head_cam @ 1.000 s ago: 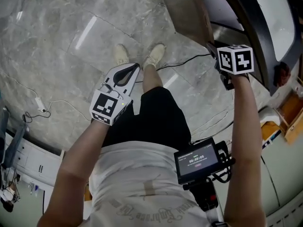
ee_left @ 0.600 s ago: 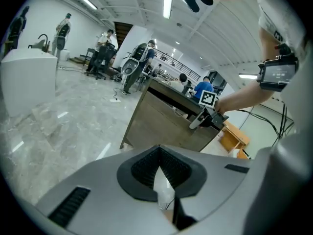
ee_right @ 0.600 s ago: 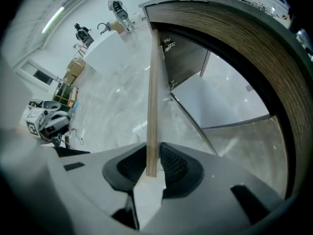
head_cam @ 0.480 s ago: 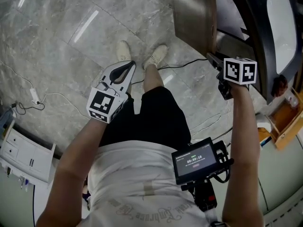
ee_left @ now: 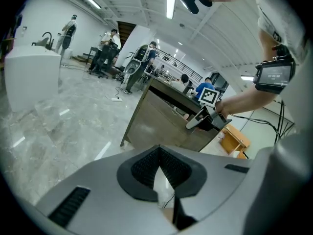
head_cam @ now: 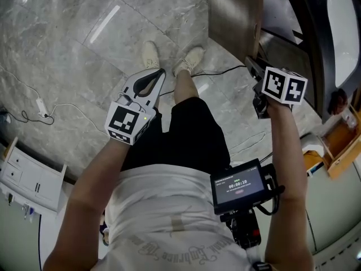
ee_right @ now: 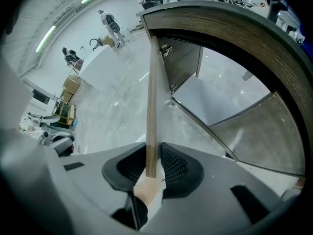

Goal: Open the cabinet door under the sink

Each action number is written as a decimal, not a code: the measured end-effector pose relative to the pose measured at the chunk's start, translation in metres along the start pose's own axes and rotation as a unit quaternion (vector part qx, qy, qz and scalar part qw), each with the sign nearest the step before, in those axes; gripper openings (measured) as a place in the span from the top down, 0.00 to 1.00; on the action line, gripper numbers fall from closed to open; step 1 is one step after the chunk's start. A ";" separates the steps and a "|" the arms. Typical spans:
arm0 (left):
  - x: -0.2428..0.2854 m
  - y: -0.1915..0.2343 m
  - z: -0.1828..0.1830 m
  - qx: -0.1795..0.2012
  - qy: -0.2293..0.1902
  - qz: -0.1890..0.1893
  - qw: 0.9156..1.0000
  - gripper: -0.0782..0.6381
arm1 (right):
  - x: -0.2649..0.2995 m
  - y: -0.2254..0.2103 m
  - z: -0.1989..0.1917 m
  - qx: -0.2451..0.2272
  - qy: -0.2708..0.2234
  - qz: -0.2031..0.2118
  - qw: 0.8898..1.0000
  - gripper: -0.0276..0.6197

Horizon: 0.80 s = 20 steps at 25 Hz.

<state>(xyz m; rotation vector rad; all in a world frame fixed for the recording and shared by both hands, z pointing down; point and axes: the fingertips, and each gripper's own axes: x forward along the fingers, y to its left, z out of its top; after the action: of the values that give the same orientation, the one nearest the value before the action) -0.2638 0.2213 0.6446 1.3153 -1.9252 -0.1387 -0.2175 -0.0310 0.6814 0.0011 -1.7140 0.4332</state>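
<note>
Though head view hides it, right tool's (ee_right: 153,145) just-widened jaws flank cabinet door (ee_right: 151,82)

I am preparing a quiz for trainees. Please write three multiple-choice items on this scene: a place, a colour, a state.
1. Where is the free edge of the cabinet door?
A) flat on the floor
B) between the right gripper's jaws
C) between the left gripper's jaws

2. What colour is the floor?
A) grey
B) red
C) green

3. How are the left gripper's jaws?
A) wide apart
B) half open
C) shut, empty

Key:
1 B: the edge stands between those jaws, which have just been opening.
2 A: it is grey marble-like tiling.
3 C: its pads meet, with nothing between them.
</note>
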 end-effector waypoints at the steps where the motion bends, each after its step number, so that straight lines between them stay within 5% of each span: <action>1: 0.002 -0.003 0.000 0.000 -0.001 0.000 1.000 0.88 | 0.000 0.001 -0.001 0.004 -0.003 0.005 1.000 0.82; 9: -0.014 0.032 -0.009 -0.017 -0.008 0.014 1.000 0.88 | 0.025 0.032 0.011 0.014 0.014 0.024 1.000 0.81; 20: -0.024 0.027 -0.021 -0.029 -0.018 0.031 0.999 0.88 | 0.034 0.076 0.007 0.053 0.006 0.079 0.995 0.77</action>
<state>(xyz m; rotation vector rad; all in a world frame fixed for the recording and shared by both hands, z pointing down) -0.2661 0.2600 0.6597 1.2220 -1.9748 -0.1875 -0.2490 0.0456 0.6916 -0.0613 -1.6830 0.6400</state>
